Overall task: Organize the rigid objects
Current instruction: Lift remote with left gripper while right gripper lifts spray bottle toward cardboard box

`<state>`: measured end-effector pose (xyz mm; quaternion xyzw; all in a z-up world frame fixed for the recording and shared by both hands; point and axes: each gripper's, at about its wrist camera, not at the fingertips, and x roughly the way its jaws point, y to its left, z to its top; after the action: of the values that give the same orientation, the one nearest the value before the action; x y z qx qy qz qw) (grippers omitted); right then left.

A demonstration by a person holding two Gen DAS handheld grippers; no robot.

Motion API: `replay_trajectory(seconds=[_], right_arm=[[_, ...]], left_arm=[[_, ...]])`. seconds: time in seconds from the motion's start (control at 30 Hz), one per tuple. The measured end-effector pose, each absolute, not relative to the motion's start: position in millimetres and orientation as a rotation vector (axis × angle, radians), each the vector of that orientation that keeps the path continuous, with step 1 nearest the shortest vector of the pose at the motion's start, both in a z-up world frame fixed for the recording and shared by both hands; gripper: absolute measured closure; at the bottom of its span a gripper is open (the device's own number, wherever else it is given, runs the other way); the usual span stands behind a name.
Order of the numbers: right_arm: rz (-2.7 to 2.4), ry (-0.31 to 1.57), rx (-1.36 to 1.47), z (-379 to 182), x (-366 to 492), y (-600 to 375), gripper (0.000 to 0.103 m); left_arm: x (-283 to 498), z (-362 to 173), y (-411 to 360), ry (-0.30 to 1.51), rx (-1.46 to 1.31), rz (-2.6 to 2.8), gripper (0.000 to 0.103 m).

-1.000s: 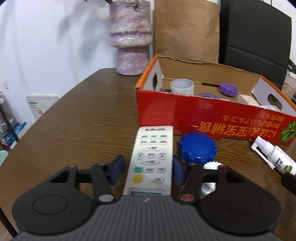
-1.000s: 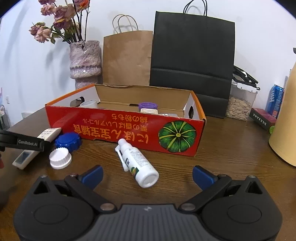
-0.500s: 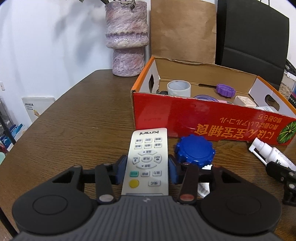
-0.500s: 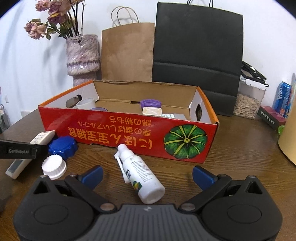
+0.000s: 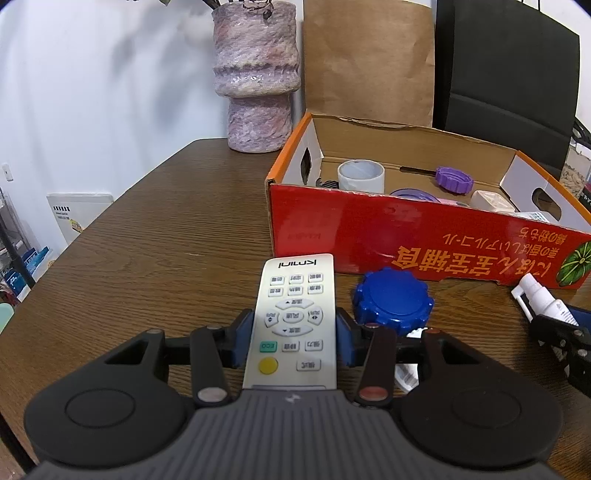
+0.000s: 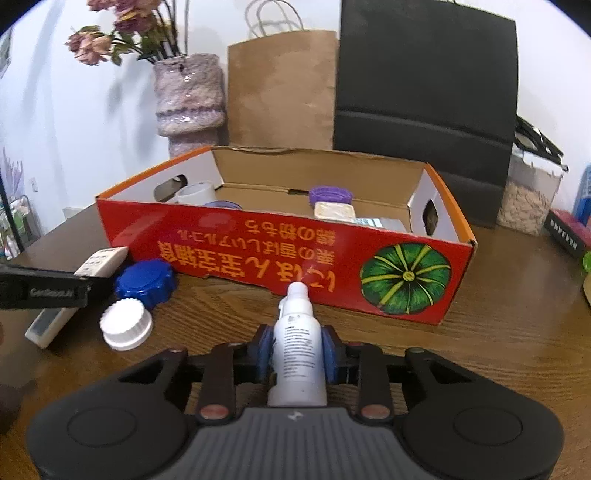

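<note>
Clamping a spray bottle (image 6: 298,347), the right claw (image 6: 297,349) shows its grip only here.

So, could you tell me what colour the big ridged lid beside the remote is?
Deep blue lid, clearest in the left wrist view.

A mottled purple vase (image 6: 189,99) of dried flowers (image 6: 122,33) stands at the back of the wooden worktop (image 5: 155,236), beside a brown paper bag (image 6: 282,88) and a black bag (image 6: 424,81).
</note>
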<state>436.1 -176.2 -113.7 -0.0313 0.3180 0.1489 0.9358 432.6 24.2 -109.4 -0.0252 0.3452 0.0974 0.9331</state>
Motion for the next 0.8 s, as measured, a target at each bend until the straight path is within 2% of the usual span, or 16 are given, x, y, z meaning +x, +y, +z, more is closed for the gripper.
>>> replay_trajectory(seconds=[0.8], right_arm=[[0.354,0.54,-0.062,-92.5,411.1,-174.4,0.076]], left_arm=[[416.1,-93.8,16.8,0.641,-0.039,0.192,0.056]])
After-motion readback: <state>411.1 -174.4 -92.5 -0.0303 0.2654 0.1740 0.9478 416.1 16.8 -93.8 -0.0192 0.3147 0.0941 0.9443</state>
